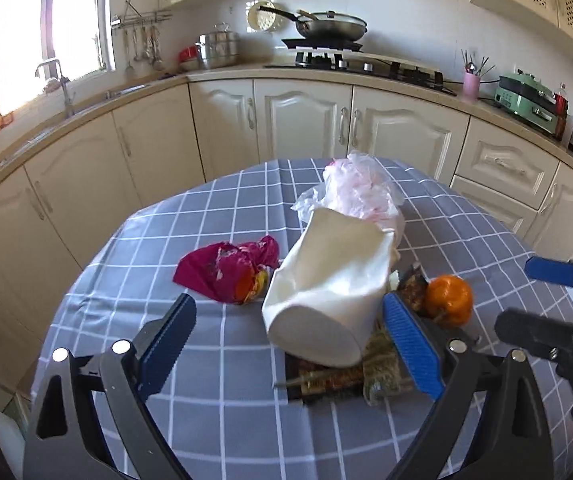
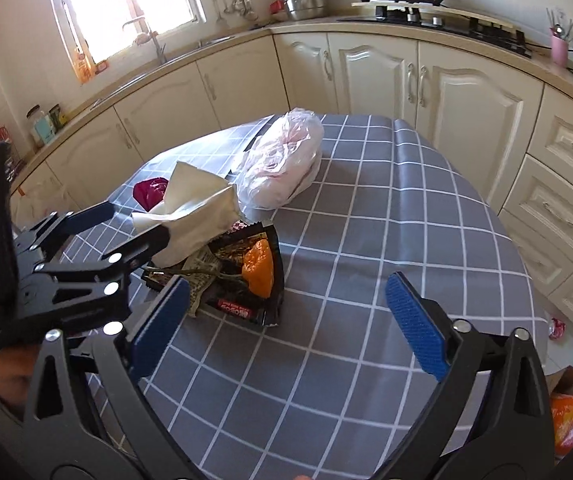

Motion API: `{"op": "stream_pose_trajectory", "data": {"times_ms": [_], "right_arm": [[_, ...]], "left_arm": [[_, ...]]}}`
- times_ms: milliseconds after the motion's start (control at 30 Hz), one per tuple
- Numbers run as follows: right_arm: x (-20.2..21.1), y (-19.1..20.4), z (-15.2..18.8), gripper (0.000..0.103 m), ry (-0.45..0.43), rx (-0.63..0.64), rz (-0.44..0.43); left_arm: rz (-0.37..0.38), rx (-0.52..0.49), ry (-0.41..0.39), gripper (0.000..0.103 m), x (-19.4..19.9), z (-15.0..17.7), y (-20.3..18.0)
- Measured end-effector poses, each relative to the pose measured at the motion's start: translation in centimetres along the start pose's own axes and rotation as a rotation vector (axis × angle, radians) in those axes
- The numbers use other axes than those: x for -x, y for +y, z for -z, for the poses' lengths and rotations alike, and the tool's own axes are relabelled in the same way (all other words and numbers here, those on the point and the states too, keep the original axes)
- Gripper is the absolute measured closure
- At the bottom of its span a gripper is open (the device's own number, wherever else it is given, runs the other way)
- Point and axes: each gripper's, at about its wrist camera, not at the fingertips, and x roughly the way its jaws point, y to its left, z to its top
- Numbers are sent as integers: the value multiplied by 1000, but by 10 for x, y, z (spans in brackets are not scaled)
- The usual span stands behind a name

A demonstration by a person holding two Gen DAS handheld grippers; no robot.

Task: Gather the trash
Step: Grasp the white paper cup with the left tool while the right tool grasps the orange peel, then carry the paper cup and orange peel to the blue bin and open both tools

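left gripper [image 1: 286, 332] fingers wide around white paper bag [image 1: 330, 280], frame centre, lining up | right gripper [image 2: 286, 332] wide, empty | wrapper pile [image 2: 242, 276] waits

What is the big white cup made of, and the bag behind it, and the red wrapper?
The white cup looks like paper: matte, dented and creased. The bag behind it looks like thin plastic film: see-through, crinkled, shiny. The red wrapper seems to be glossy plastic or foil, crumpled with bright glints; which one is unclear.
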Motion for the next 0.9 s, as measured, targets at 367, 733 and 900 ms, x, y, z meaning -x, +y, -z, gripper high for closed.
{"op": "stream_pose_trajectory", "data": {"times_ms": [367, 733, 900], "right_arm": [[-42, 5, -2, 85, 71, -16, -129], [28, -24, 10, 86, -62, -81, -90], [59, -46, 18, 86, -118, -127, -61]], "left_arm": [[156, 92, 28, 42, -13, 5, 10], [139, 149, -60, 42, 36, 15, 17], [129, 157, -109, 42, 65, 17, 4]]}}
